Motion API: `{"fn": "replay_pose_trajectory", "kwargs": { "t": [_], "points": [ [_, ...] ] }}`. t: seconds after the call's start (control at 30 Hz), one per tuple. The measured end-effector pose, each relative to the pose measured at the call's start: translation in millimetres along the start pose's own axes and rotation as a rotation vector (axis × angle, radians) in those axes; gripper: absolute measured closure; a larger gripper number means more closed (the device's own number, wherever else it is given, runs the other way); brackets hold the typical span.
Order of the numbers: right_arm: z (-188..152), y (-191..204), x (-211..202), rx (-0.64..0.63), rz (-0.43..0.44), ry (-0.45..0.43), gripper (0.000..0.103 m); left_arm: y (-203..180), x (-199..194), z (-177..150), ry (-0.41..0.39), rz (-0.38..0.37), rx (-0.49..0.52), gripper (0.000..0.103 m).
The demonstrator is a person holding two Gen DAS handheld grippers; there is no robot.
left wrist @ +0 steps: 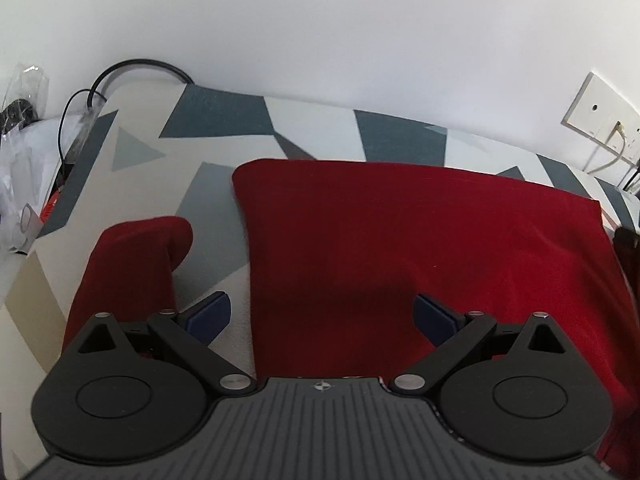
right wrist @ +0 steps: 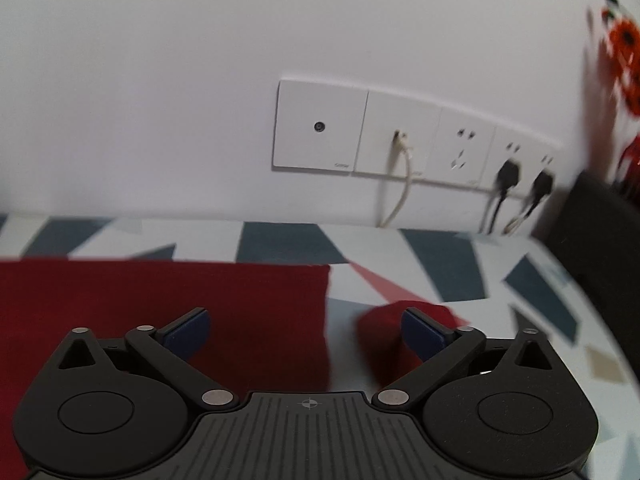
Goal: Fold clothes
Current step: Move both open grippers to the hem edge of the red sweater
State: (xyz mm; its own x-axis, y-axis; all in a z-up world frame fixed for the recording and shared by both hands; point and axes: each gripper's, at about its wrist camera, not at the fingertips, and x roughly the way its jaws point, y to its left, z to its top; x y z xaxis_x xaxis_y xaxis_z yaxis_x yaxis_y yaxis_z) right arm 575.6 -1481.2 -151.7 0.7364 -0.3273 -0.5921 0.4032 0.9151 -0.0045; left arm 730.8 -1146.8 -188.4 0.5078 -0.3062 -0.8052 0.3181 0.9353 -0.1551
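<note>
A dark red garment (left wrist: 420,248) lies flat on a table covered by a cloth of grey, white and teal shapes (left wrist: 312,128). Its left sleeve (left wrist: 136,264) lies apart from the body, with a strip of cloth between them. My left gripper (left wrist: 322,316) hovers low over the garment's left edge, jaws wide apart, nothing between the blue pads (left wrist: 208,318). In the right wrist view the garment's body (right wrist: 160,300) fills the left, and its right sleeve (right wrist: 384,328) lies beside it. My right gripper (right wrist: 306,330) stands open over the gap between body and sleeve, holding nothing.
A white wall runs along the table's far edge, with a row of socket plates (right wrist: 400,140) and plugged cables. Black cables and clear plastic bags (left wrist: 20,152) lie off the table's left end. A dark object (right wrist: 592,232) and an orange flowered thing (right wrist: 624,52) stand at the right.
</note>
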Motion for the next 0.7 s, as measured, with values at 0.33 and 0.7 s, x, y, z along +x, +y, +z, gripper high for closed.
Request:
{"fn": "replay_pose_trajectory", "kwargs": {
  "t": [0.33, 0.7],
  "points": [
    [-2.5, -12.6, 25.4, 0.095, 0.219, -0.010, 0.037, -0.2, 17.0, -4.5, -0.040, 0.093, 0.064, 0.000],
    [3.9, -41.7, 66.4, 0.158, 0.145, 0.067, 0.039, 10.8, 29.4, 10.2, -0.123, 0.128, -0.067, 0.000]
  ]
}}
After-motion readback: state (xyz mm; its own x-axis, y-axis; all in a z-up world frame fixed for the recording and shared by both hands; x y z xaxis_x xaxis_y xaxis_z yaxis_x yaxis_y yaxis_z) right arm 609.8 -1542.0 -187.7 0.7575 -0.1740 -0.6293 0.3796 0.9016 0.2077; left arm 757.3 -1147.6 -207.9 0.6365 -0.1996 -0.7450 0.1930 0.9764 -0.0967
